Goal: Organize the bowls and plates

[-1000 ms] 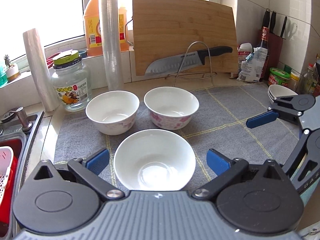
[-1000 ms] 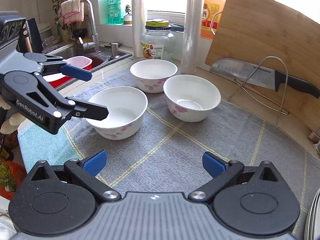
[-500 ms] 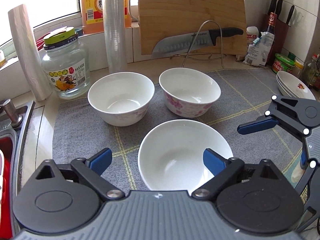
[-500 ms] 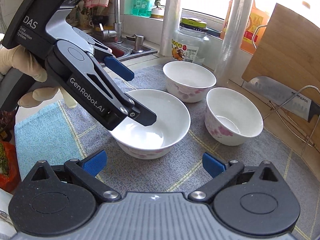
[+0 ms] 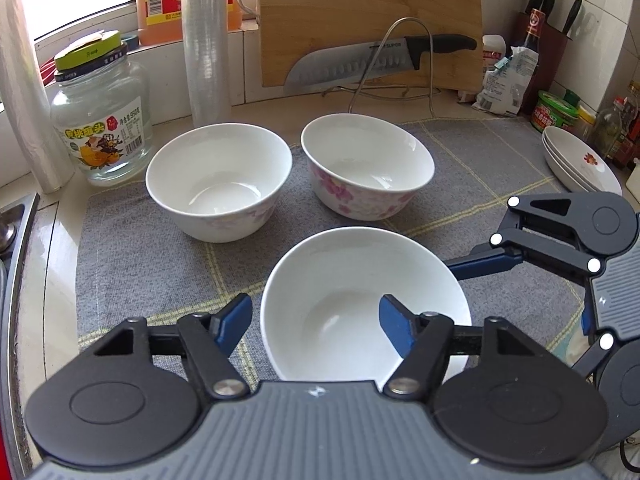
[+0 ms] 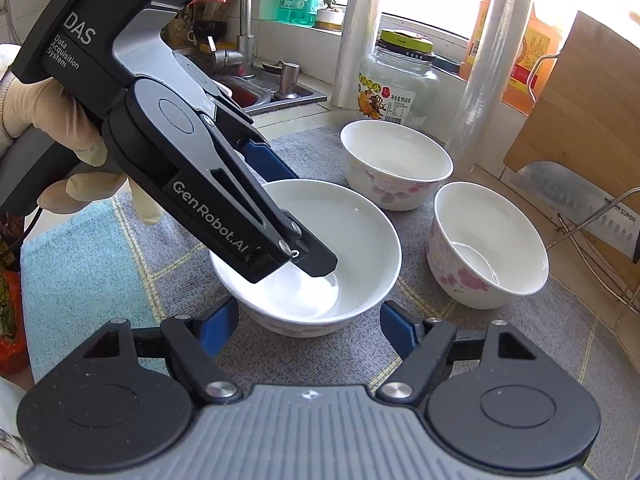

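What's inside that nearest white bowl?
Nothing of its own: the nearest bowl looks empty. One finger of the left gripper dips inside it, the other stays outside the rim. That finger hides part of the bottom.

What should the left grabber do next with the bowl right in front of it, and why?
Probably squeeze shut on the rim. The left gripper is open, with one finger dipped inside the nearest bowl and the other outside its wall, so the rim sits between them. Closing would give a grip to lift it toward the two bowls behind. The right gripper waits open beside it.
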{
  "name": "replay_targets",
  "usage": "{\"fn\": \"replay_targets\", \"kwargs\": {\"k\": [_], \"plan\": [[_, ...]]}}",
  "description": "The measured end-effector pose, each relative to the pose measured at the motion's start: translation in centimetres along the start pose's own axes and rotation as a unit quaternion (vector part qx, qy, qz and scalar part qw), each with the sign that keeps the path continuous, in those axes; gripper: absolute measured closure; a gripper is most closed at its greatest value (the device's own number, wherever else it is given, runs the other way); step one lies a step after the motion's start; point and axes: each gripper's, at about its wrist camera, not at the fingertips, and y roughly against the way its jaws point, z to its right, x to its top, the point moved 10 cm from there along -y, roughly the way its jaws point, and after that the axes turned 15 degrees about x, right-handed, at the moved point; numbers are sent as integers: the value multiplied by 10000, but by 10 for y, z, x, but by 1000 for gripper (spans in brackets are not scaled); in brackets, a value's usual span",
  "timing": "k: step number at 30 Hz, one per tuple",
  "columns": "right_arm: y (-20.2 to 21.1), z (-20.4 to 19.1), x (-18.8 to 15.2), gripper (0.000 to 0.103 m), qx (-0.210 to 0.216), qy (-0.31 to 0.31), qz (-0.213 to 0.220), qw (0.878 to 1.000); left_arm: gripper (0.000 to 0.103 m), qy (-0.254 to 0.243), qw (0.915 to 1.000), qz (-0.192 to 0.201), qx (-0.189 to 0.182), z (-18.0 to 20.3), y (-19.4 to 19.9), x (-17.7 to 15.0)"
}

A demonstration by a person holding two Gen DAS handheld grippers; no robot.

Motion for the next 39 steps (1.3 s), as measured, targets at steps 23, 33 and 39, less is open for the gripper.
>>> {"fn": "replay_targets", "kwargs": {"k": [23,33,39], "plan": [[36,3,-17,25,-117,-146,16,9998,40,-203,9993,47,-312,46,18,10],[76,24,-50,25,-406,-367,-9,9985,40,-417,9969,172,-646,104,19,30],[98,39,-72,25,-595,-540,-38,9968,40,-632,9942,215,-843,140,16,40]]}}
